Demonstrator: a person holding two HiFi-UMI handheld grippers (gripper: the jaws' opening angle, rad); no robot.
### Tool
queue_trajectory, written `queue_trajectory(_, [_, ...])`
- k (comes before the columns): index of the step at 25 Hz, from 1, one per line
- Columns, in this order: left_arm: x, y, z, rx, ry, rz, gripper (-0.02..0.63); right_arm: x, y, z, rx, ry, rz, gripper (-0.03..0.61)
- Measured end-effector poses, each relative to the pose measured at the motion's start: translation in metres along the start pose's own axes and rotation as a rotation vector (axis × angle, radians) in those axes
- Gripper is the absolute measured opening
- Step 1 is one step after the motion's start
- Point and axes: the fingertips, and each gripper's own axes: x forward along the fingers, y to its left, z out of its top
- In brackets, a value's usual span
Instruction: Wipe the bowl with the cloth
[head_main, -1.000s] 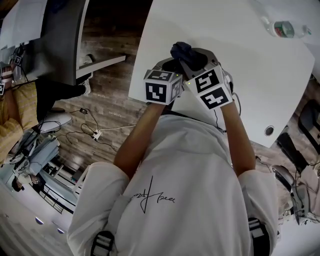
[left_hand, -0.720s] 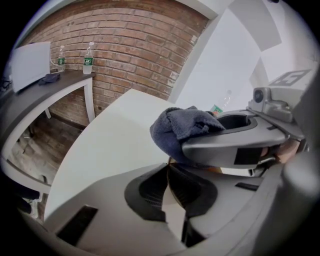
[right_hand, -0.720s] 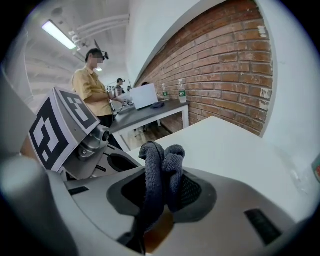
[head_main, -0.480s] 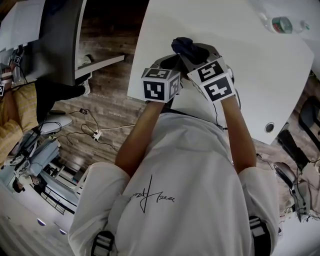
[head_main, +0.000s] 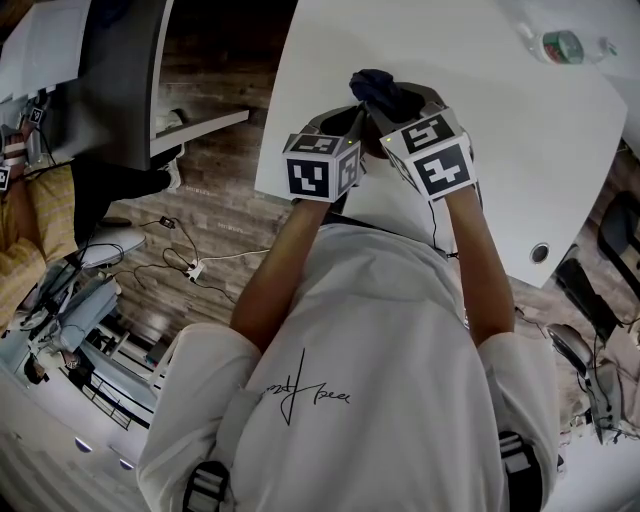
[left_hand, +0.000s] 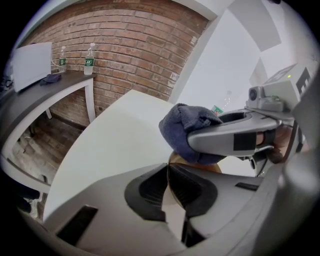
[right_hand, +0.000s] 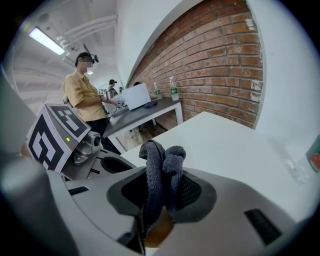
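White table (head_main: 450, 40) with a curved outline fills the scene, and behind it stand a brick wall (left_hand: 125, 45) and a wood floor. A person in a white T-shirt (head_main: 350, 380) leans over the table's near edge, close to its left corner, with both grippers side by side there.

The left gripper (left_hand: 168, 172) has its jaws drawn almost together on the thin rim of a brown bowl (left_hand: 215, 167). The rim runs up between the two pads, so this gripper is clamped on it. The bowl sits at the near edge of the table. In the head view it is almost wholly hidden under the two marker cubes.

The right gripper (right_hand: 162, 185) is closed on a dark blue-grey cloth (right_hand: 160, 160). The cloth's bunched folds stick up past the jaw tips, and its lower end hangs down between the pads to the brown surface of the bowl just below. From the left gripper view, the cloth sits directly over the bowl's far side, just beside the left jaws. Whether it presses on the bowl cannot be told there.

A plastic bottle (head_main: 560, 47) lies well apart at the table's far right corner. Beyond the table a grey side table (right_hand: 145, 112) carries two bottles (left_hand: 89, 59), and a person in a yellow shirt (right_hand: 85, 95) stands next to it.
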Motion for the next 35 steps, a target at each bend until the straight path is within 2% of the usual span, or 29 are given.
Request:
queue_trajectory(19, [0.006,-0.003,0.001,0.003,0.000,0.006,0.011,-0.018,-0.025,-0.015,0.042,0.045,-0.039,0.104])
queue_trajectory(35, [0.003,-0.011,-0.001,0.004,-0.003,0.005,0.011,-0.038,-0.032,-0.029,0.067,0.048,-0.031,0.104])
